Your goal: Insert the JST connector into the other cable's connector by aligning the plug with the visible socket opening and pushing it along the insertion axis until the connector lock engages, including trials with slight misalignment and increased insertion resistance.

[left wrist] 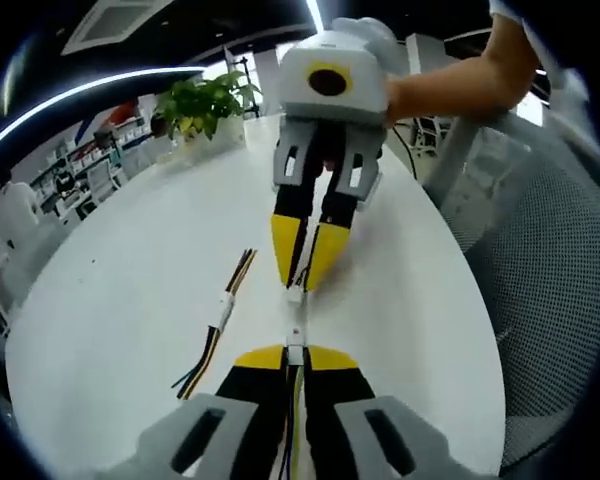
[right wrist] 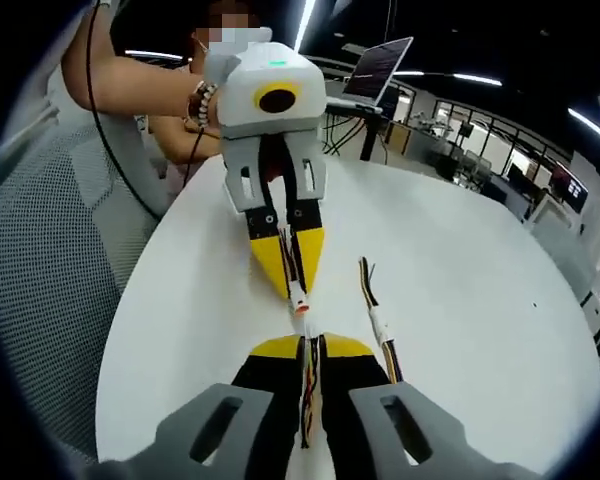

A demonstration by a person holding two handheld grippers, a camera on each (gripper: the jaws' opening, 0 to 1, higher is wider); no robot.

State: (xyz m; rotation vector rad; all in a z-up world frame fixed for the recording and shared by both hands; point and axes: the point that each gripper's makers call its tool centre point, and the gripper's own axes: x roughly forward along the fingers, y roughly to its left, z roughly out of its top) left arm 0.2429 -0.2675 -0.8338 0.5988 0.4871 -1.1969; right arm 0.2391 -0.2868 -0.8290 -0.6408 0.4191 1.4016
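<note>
Between the facing grippers, the plug (left wrist: 295, 352) nearly meets the socket (left wrist: 294, 294).

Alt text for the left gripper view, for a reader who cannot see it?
Two yellow-tipped tools face each other over a white round table, the left tool and right tool each pinching a small white connector, tips nearly meeting. A spare joined cable lies beside them; a potted plant stands behind.

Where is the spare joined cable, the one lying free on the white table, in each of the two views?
Left gripper view: spare joined cable lies left of centre, left of both grippers' fingers.
Right gripper view: it lies right of centre, right of the fingers.
Shared landmark: the round white table.
</note>
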